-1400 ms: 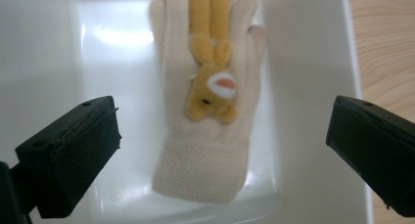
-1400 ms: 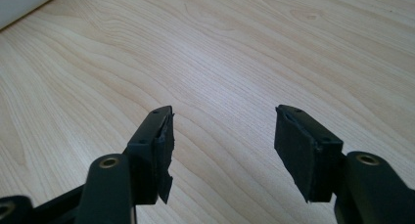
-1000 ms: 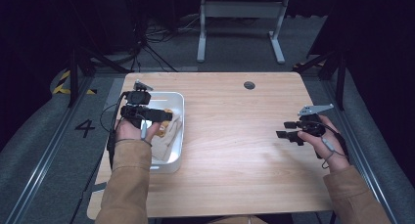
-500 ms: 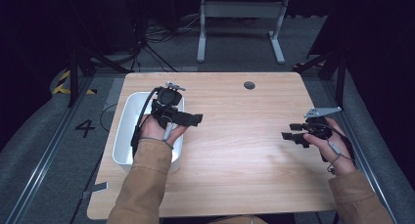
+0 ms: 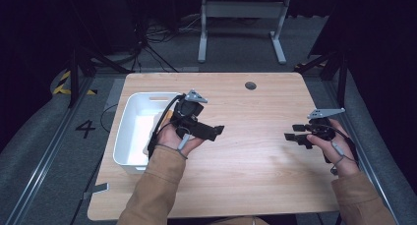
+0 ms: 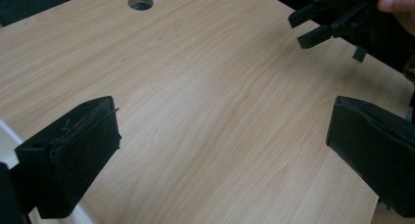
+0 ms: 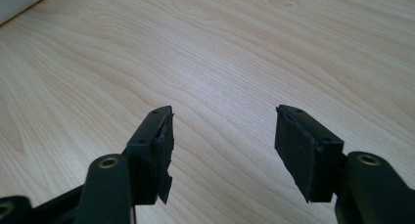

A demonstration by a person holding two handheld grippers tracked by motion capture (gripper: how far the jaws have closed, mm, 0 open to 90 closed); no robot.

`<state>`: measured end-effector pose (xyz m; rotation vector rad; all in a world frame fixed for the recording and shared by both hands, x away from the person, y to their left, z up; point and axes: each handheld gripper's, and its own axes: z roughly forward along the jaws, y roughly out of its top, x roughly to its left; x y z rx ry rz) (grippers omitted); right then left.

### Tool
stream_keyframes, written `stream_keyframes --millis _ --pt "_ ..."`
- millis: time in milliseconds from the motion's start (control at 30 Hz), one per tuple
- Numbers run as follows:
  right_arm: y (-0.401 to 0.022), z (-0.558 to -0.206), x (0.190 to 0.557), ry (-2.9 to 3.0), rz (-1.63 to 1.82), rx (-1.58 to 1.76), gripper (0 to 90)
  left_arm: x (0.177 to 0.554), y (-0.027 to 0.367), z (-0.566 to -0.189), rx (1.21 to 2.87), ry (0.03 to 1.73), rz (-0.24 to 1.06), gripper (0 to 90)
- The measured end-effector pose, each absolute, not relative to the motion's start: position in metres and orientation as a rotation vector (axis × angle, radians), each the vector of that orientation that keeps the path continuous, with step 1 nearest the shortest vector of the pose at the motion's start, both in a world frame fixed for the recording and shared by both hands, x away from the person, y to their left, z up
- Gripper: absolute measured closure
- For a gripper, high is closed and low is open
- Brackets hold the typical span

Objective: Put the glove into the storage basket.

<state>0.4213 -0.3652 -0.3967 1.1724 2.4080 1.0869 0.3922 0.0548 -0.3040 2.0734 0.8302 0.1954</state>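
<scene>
Left tool (image 5: 216, 130) was held above the wooden surface (image 5: 255, 171), just right of the white bin (image 5: 129, 136), jaws spread wide with nothing between them. Right tool (image 5: 290, 131) hovered near the surface's right edge, well apart from the left, jaws likewise parted and empty. Both pointed toward mid-surface.

Premises present as a lab or test bay: a bare wooden table (image 5: 255, 166) on grey carpet, floor rails (image 5: 39, 161) at left, a floor numeral "4" (image 5: 85, 128), hazard tape (image 5: 64, 83), loose cables (image 5: 152, 36) at far left.
</scene>
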Motion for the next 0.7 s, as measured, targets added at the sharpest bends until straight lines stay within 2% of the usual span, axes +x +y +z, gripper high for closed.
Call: stream_keyframes --millis 400,700 --pt "-0.363 -0.399 0.422 2.421 1.079 1.168 40.4 0.379 0.016 -0.337 2.079 0.655 0.156 0.0" --pt "-0.362 -0.400 0.422 2.424 1.074 1.166 40.3 0.376 0.009 -0.369 2.077 0.680 0.125 1.4"
